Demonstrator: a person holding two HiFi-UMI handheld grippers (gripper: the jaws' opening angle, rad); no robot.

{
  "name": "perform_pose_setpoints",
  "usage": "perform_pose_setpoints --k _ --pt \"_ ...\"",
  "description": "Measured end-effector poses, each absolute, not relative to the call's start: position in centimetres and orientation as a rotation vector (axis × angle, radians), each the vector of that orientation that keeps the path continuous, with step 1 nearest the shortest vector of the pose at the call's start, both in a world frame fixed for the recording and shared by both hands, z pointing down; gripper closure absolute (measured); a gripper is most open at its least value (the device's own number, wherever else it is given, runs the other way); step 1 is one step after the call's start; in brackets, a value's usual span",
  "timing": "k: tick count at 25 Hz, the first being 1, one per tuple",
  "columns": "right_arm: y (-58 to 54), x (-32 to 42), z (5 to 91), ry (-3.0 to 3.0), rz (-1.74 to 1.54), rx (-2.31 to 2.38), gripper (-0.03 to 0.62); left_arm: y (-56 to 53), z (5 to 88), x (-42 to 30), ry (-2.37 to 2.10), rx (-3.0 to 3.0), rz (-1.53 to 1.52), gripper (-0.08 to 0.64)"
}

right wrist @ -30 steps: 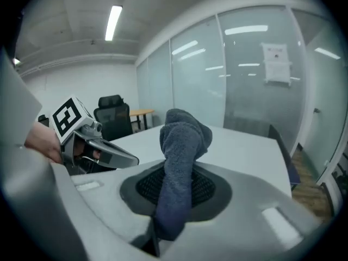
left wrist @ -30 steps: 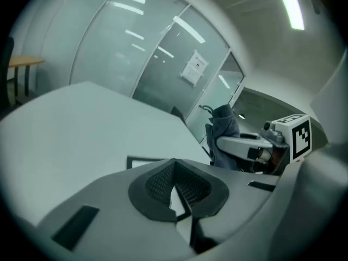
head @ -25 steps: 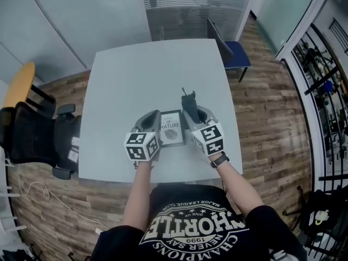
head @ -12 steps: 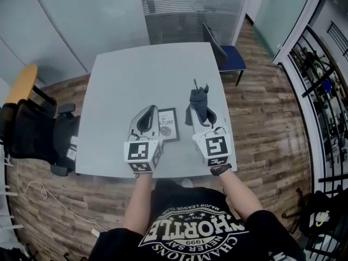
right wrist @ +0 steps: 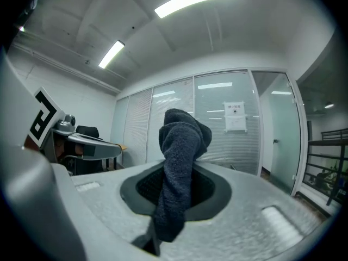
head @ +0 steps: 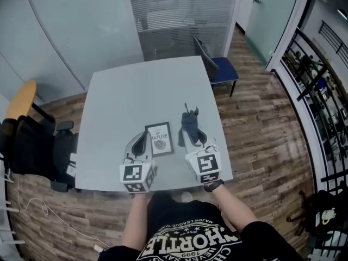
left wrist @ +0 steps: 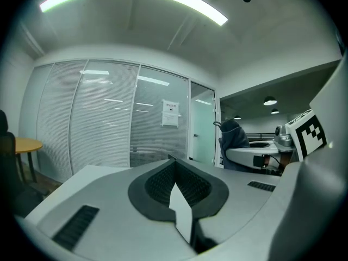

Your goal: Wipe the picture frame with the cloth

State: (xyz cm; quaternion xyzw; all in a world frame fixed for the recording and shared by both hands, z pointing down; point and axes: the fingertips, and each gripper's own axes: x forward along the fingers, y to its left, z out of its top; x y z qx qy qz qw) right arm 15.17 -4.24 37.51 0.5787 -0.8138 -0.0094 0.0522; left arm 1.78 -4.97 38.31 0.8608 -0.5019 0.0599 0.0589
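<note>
In the head view, the picture frame (head: 159, 139) lies flat on the grey worktop (head: 141, 86), between the two tools. The left gripper (head: 144, 135) is just left of the frame. The right gripper (head: 190, 130) is just right of it, carrying a dark cloth (head: 190, 119).

In the left gripper view, the fingers are pressed together on nothing and look out over the room, probably waiting to steady the frame.

In the right gripper view, the fingers pinch the bunched cloth so that a wad stands proud, handy for wiping.

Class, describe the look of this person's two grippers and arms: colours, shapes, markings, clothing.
Both the left tongs and the right tongs are pale grey, rounded shells lined with dark ribbed pads. Each carries a white cube printed with black square markers. A black wristband circles the right wrist. The black T-shirt has white print and short sleeves.
</note>
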Motion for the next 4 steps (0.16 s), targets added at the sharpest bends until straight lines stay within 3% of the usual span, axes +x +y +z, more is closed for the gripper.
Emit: perform_pose_setpoints --k 4 --pt "-3.7 13.3 40.8 -2.435 0.059 1.705 0.522 -4.8 40.2 0.0 -1.470 2.565 0.203 0.565"
